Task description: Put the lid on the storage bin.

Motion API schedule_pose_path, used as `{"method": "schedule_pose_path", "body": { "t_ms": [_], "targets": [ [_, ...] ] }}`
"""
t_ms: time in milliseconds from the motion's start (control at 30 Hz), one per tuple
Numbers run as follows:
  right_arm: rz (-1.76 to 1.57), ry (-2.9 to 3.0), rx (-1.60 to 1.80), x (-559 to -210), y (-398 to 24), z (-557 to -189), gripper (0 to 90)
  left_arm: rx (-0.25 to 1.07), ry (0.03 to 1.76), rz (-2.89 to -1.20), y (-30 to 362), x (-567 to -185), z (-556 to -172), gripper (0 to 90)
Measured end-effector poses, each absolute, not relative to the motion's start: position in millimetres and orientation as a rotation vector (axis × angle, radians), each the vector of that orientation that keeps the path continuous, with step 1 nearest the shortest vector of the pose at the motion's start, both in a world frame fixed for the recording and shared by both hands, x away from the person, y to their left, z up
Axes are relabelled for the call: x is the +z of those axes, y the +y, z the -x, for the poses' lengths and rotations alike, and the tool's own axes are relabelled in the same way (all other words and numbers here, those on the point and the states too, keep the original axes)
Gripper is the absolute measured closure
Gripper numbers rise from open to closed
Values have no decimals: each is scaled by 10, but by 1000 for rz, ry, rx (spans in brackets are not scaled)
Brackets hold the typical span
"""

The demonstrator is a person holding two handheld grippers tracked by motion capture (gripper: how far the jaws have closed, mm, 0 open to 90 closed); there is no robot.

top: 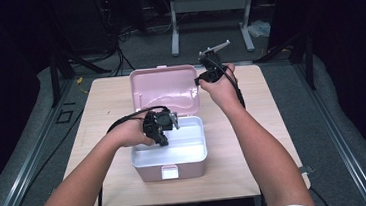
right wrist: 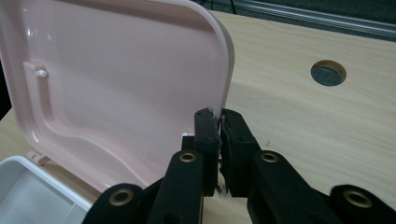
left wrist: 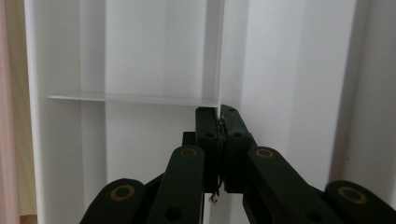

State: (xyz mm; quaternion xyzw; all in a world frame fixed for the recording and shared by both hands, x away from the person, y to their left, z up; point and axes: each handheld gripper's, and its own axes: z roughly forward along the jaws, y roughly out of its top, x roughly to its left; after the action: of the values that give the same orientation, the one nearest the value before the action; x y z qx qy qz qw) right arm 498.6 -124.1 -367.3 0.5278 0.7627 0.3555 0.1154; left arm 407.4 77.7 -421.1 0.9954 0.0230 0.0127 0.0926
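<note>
One pink box (top: 171,172) with a white tray (top: 195,149) stands mid-counter (top: 254,142), its single lid (top: 164,87) raised. The left gripper (left wrist: 219,112) pinches a thin white tray divider (left wrist: 219,56); the right gripper (right wrist: 217,116) pinches the lid's edge.

Overhead light brightens the table (top: 236,163) while the surrounding room stays dark; both gripper views look soft, dim and slightly blurred.

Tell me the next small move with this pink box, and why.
Probably lift the left gripper straight up a little. Its jaws are shut on a thin white divider of the tray inside the box, and the right gripper is shut on the edge of the open lid, holding it clear, so the tray looks ready to come out.
</note>
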Motion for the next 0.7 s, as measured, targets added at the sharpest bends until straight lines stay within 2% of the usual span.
{"method": "schedule_pose_path", "body": {
  "t_ms": [433, 700],
  "targets": [
    [-1356, 2244, 1078, -3458, -1293, -4530, 868, 90, 105, -2937, 801, -4215, -4025, 872],
    [-1302, 2240, 1069, -3437, -1302, -4404, 872, 143, 125, -2945, 784, -4211, -3980, 852]
  ]
}}
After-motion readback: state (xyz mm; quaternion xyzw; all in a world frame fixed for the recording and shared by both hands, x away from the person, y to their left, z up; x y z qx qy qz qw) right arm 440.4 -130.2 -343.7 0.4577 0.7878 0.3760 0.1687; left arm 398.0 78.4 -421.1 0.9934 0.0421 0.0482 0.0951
